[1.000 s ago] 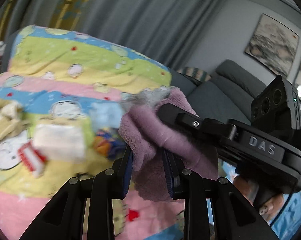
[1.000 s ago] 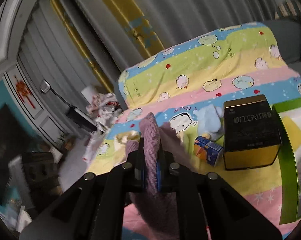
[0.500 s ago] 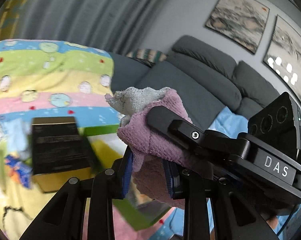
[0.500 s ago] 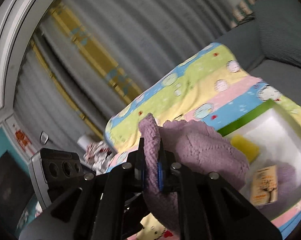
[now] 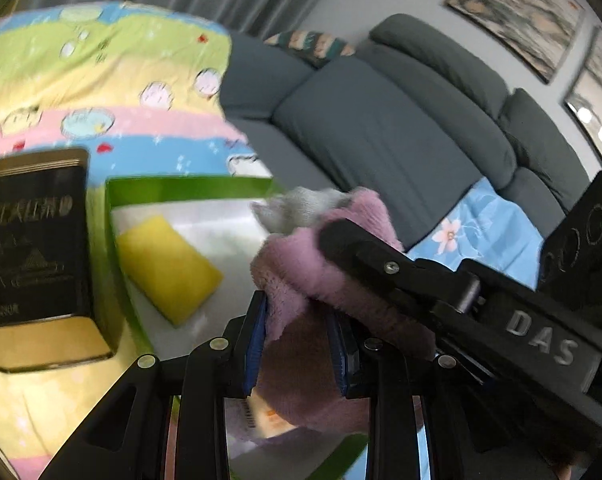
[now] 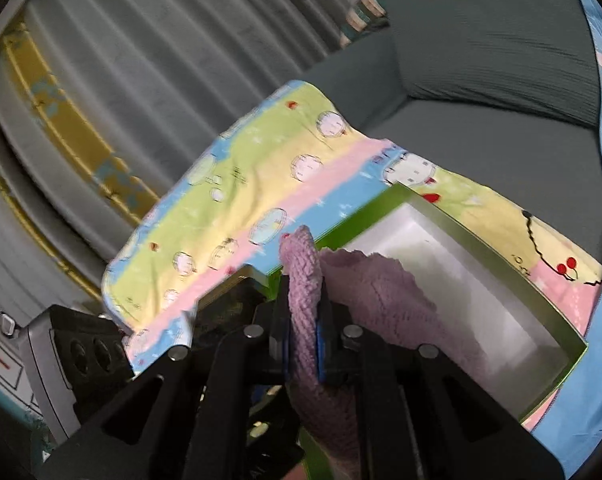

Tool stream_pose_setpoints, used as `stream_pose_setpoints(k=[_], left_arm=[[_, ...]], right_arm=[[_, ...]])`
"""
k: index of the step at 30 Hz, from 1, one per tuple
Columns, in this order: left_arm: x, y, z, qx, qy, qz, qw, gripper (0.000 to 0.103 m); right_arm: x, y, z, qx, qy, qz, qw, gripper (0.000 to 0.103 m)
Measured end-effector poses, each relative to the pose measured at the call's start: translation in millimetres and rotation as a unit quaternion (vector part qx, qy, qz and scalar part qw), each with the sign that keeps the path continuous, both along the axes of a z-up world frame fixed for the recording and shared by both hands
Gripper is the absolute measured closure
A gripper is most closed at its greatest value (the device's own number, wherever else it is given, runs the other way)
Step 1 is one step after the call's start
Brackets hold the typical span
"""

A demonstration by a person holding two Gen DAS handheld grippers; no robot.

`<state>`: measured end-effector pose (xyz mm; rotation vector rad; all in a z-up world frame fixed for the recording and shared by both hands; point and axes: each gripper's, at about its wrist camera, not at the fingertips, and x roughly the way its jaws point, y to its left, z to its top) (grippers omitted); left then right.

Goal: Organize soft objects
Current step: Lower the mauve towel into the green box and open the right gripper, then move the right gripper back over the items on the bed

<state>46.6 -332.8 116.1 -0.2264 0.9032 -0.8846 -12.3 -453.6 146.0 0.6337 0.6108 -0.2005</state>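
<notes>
Both grippers grip one fluffy purple cloth (image 5: 301, 304) with a grey patch at its far corner. My left gripper (image 5: 297, 344) is shut on its lower fold. My right gripper (image 6: 303, 320) is shut on another fold of the purple cloth (image 6: 381, 292), and its black body crosses the left wrist view from the right. The cloth hangs above a green-walled box (image 5: 173, 190) with a white floor. A yellow sponge (image 5: 167, 264) lies inside that box. In the right wrist view the green box (image 6: 481, 240) sits just beyond and below the cloth.
A black and gold tin (image 5: 33, 260) stands left of the box on a striped cartoon blanket (image 5: 101, 92). A grey sofa (image 5: 381, 128) with a blue floral cover (image 5: 489, 232) lies behind. Curtains (image 6: 161, 60) hang at the back.
Both grippers swept sideways with the cloth, from over the small items and tin to above the green box. The box and yellow sponge now lie directly below.
</notes>
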Motion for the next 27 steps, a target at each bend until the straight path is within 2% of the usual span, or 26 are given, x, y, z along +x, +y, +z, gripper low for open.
stream_pose_setpoints(k=[2, 4, 7, 9, 11, 13, 15, 16, 17, 20, 23, 27], left_arm=[[1.2, 4.1, -4.4, 0.005, 0.001, 0.012, 0.9999, 0.075], [1.0, 6.0, -6.7, 0.016, 0.002, 0.020, 0.9997, 0.075], [-1.6, 13.3, -3.2, 0.023, -0.003, 0.019, 0.9996, 0.075], [-3.1, 20.8, 0.8, 0.017, -0.006, 0.023, 0.9996, 0.075], [-3.6, 28.5, 4.6, 0.014, -0.004, 0.027, 0.9995, 0.066], [-4.5, 35.5, 9.8, 0.009, -0.009, 0.030, 0.9995, 0.051], [-8.4, 46.3, 16.8, 0.009, -0.020, 0.037, 0.9991, 0.041], [-9.2, 50.0, 18.8, 0.011, -0.023, 0.040, 0.9989, 0.035], [-11.5, 57.4, 22.8, 0.014, -0.029, 0.043, 0.9985, 0.033], [-17.1, 79.5, 33.4, 0.019, -0.044, 0.056, 0.9973, 0.032], [-22.6, 108.2, 42.2, 0.014, -0.050, 0.073, 0.9960, 0.020], [-31.8, 151.3, 50.4, 0.018, -0.067, 0.107, 0.9918, 0.017]], right_arm=[[5.8, -1.3, -7.1, -0.019, 0.030, -0.020, 0.999, 0.092], [7.5, -10.0, -16.9, -0.015, 0.050, -0.025, 0.998, 0.092], [10.2, -14.7, -21.8, -0.028, 0.088, -0.047, 0.995, 0.086], [6.0, -14.4, -19.4, -0.035, 0.091, -0.061, 0.993, 0.074], [-0.2, -12.8, -14.5, -0.041, 0.086, -0.066, 0.993, 0.052], [-3.8, -9.5, -7.1, -0.048, 0.077, -0.065, 0.994, 0.050], [-7.4, -4.7, 1.0, -0.062, 0.070, -0.069, 0.993, 0.042], [-8.8, -1.2, 5.8, -0.071, 0.065, -0.071, 0.993, 0.030], [-10.2, 2.2, 10.3, -0.079, 0.058, -0.070, 0.993, 0.022], [-13.9, 10.7, 20.6, -0.091, 0.043, -0.065, 0.993, 0.019], [-17.2, 18.2, 27.5, -0.104, 0.035, -0.068, 0.992, 0.014], [-21.9, 32.2, 38.7, -0.123, 0.026, -0.067, 0.990, 0.013]])
